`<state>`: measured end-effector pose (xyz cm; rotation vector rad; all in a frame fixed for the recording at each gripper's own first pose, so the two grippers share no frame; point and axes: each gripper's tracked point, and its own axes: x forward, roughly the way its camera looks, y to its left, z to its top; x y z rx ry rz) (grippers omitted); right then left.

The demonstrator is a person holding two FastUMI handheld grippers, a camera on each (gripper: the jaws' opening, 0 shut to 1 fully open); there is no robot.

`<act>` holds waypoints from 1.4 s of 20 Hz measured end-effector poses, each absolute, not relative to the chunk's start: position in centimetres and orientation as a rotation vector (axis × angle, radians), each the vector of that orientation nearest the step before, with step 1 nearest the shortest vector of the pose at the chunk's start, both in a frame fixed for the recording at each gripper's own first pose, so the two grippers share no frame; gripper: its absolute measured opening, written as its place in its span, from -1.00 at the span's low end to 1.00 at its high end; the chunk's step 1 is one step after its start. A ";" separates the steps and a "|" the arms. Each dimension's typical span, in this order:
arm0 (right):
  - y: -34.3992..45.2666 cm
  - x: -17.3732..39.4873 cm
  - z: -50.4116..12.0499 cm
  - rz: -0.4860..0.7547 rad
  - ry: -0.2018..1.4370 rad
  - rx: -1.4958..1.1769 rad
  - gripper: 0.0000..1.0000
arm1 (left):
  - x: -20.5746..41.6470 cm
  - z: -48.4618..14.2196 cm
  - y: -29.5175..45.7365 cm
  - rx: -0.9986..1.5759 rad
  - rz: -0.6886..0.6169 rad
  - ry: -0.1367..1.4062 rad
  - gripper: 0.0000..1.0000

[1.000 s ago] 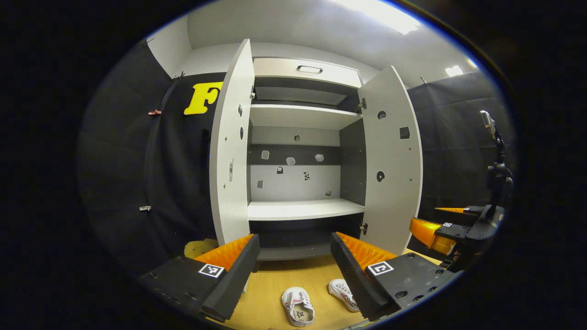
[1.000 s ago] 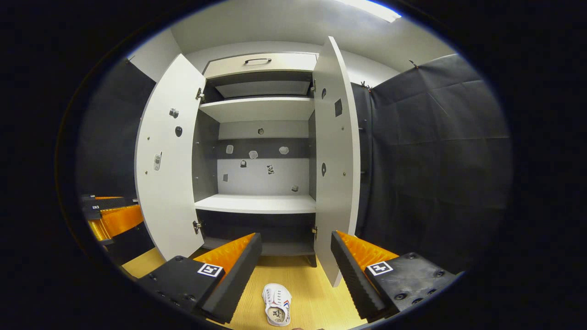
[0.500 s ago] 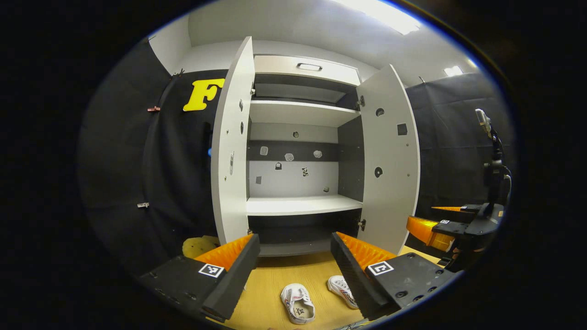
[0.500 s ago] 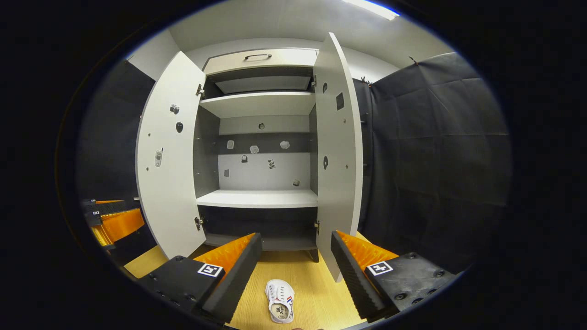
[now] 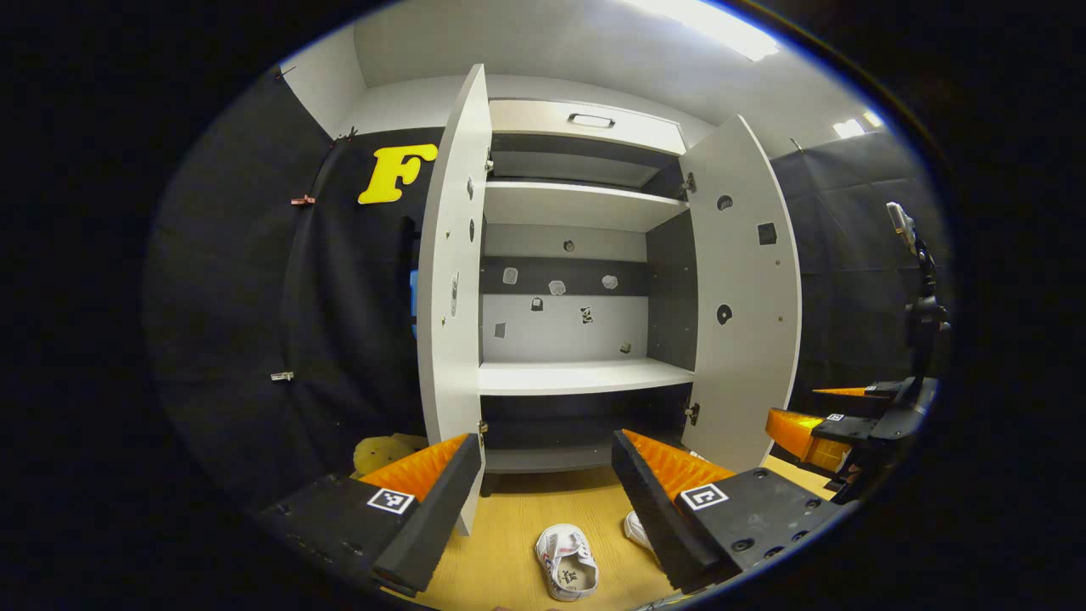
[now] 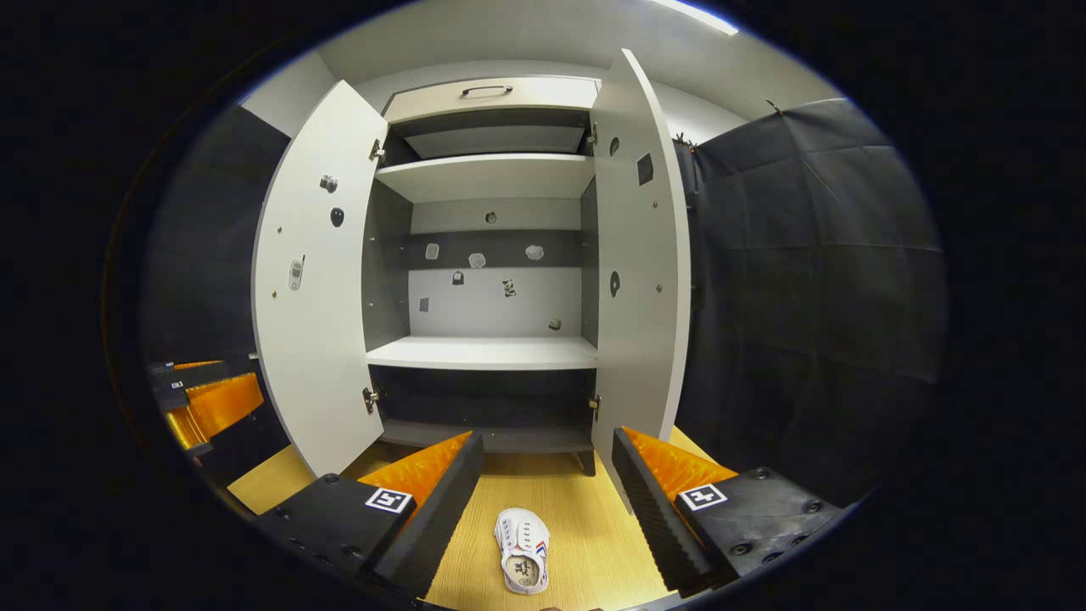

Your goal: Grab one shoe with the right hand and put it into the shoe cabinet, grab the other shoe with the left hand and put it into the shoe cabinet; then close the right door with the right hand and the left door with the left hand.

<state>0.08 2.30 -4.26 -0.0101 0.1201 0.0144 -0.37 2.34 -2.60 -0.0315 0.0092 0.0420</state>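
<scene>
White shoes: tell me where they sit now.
Both white shoes lie on the wooden floor before the open shoe cabinet, between the left gripper fingers.

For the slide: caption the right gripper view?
Open tongs above a white shoe facing the open shoe cabinet.

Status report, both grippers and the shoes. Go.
Left gripper open, holding nothing. Right gripper open, holding nothing. Both shoes on the floor before the cabinet, both doors open. Nothing blocks the shelves.

Black cloth walls [image 6: 806, 255] — wooden floor [image 6: 585, 543]
</scene>
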 end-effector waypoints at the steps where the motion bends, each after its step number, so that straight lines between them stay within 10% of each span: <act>1: 2.5 0.2 -4.9 0.019 0.139 -0.005 0.96 | -0.3 -2.6 2.6 -0.029 0.045 0.010 0.94; 28: 9.6 -0.1 -35.8 0.202 0.786 -0.090 0.98 | -2.8 -12.5 4.3 -0.096 0.055 0.257 0.95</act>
